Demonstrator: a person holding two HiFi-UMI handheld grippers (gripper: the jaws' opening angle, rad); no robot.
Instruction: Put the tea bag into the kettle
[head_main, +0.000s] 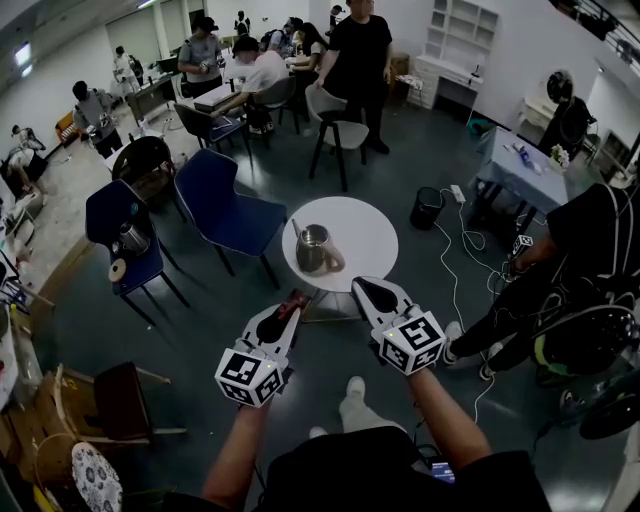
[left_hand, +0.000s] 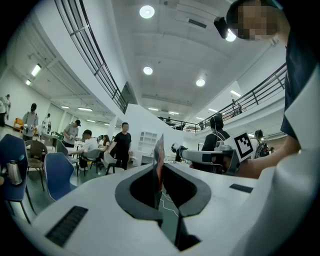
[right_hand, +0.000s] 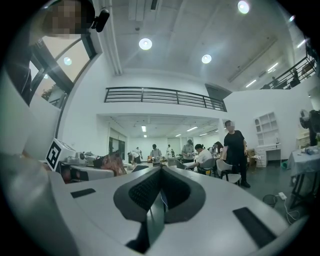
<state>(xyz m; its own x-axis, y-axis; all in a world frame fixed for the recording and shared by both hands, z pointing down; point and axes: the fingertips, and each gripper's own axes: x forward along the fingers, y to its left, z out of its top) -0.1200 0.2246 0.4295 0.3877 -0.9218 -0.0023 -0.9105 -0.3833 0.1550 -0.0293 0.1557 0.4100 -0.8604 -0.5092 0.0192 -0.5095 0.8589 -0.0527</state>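
A steel kettle (head_main: 312, 248) stands with its top open on a small round white table (head_main: 365, 235). Both grippers are held side by side just short of the table's near edge. My left gripper (head_main: 291, 309) is shut on a thin, flat, dark reddish tea bag packet (head_main: 297, 297). The packet (left_hand: 158, 159) stands on edge between the left gripper's (left_hand: 160, 170) closed jaws. My right gripper (head_main: 361, 289) is shut with nothing in it, and its jaws (right_hand: 159, 172) meet. In the right gripper view the left gripper (right_hand: 75, 173) shows with the packet (right_hand: 113, 162).
Blue chairs (head_main: 225, 210) stand left of the table; one (head_main: 120, 235) carries a second kettle (head_main: 133, 238). A grey chair (head_main: 335, 120) and a standing person (head_main: 358, 60) are beyond. A seated person (head_main: 560, 270) and cables (head_main: 455, 250) are at the right.
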